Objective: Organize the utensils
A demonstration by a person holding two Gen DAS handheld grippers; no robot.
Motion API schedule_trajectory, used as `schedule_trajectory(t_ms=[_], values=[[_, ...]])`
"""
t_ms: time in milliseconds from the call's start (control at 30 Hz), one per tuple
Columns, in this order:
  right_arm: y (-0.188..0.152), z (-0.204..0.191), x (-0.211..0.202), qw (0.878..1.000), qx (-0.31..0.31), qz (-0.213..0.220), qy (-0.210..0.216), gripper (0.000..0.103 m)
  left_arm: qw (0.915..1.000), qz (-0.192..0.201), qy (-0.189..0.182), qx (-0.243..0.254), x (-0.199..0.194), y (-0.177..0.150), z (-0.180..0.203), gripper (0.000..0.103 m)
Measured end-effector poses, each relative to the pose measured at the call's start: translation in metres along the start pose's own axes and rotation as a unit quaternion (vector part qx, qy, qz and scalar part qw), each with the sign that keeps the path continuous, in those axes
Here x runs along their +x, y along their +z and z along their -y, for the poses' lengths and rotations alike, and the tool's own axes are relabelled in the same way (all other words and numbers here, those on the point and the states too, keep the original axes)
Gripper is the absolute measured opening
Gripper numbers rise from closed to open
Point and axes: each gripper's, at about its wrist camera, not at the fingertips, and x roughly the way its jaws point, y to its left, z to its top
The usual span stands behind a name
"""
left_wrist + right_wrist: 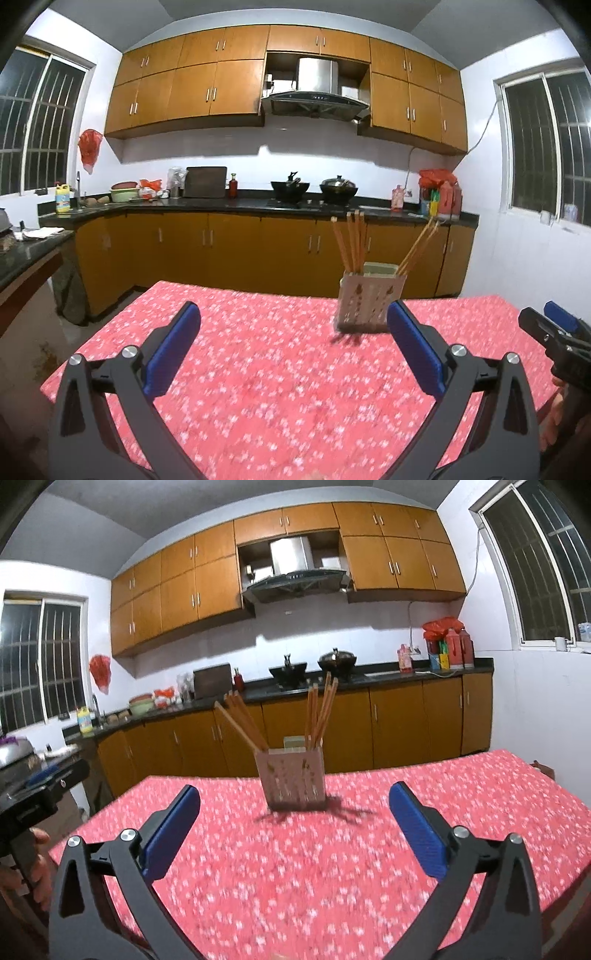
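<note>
My left gripper (293, 325) gapes wide, holding nothing. My right gripper (294, 805) likewise, clear of the chopstick holder (295, 779).

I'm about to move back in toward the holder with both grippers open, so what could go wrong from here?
1. The chopsticks lean outward in two splayed bunches; a finger passing near could catch them and tip the holder.
2. The holder looks light on a loose tablecloth, so a nudge may slide it.
3. The left gripper and right gripper are close together and could collide.
</note>
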Motion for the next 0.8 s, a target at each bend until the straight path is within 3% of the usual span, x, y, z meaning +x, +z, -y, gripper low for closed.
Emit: schedule_trajectory(t_ms=[400,800], values=[[-0.054,-0.027,-0.030,0.996,-0.070,-0.004,-0.050,0.101,0.9992,-0.020,0.024,0.026,-0.022,-0.057,0.020,0.099],[-0.076,-0.016,-0.029,0.996,-0.050,-0.032,-0.059,0.101,0.9978,-0.031,0.023,0.054,-0.020,-0.095,0.034,0.099]])
